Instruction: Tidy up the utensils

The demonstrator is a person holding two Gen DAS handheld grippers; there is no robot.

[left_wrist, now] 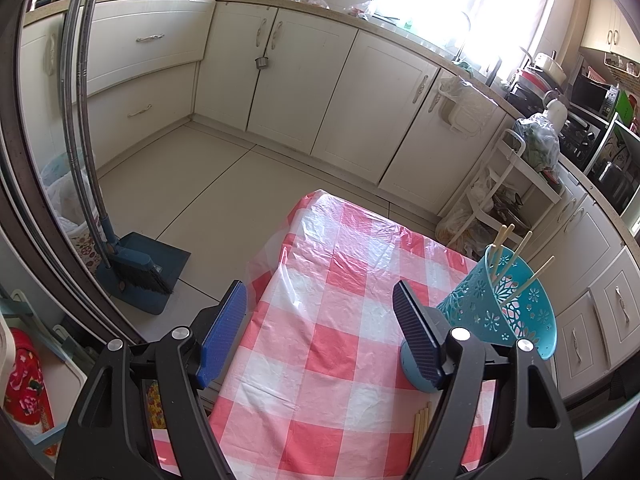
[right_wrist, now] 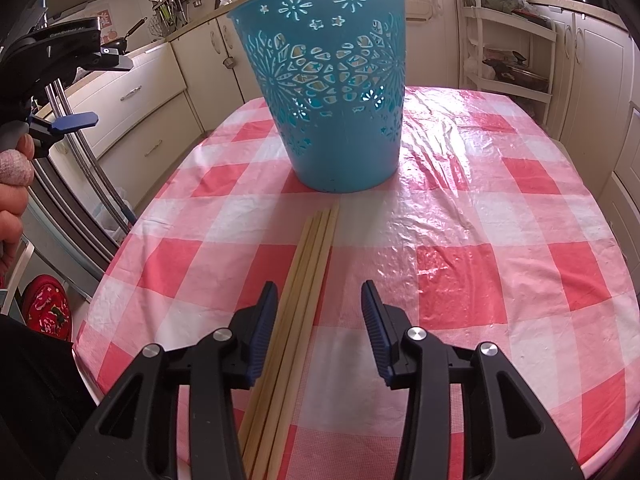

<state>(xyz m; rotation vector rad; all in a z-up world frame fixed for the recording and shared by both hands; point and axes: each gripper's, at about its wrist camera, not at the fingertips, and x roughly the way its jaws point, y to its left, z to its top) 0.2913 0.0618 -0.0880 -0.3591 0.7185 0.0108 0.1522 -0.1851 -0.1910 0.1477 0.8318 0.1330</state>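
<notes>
A: What is looking risky here?

B: The chopsticks [right_wrist: 298, 300] are lying in a tight bundle down the lower middle of the right wrist view, on the checked tablecloth [right_wrist: 480, 240], and the right gripper [right_wrist: 319, 326] is sitting off-centre over them. Its left pad is hanging just beside the outermost stick, so a pinch from there is likely catching one or two and scattering the rest. They are also slim and smooth, so they may be rolling toward the table edge at the lower left.

A: And the basket?

B: The teal basket [right_wrist: 324, 92] is standing upright in the upper middle of that view, just beyond the stick tips, with several chopsticks in it [left_wrist: 516, 256] poking above its rim. It looks light, so a nudge may be tipping it.

A: How are the jaws standing?

B: The right jaws are standing partly apart, gripping nothing. The left gripper [left_wrist: 320, 332] is spread wider, empty, hovering over the cloth at the lower centre of its own view, its right pad close in front of the basket; contact cannot be told.
</notes>
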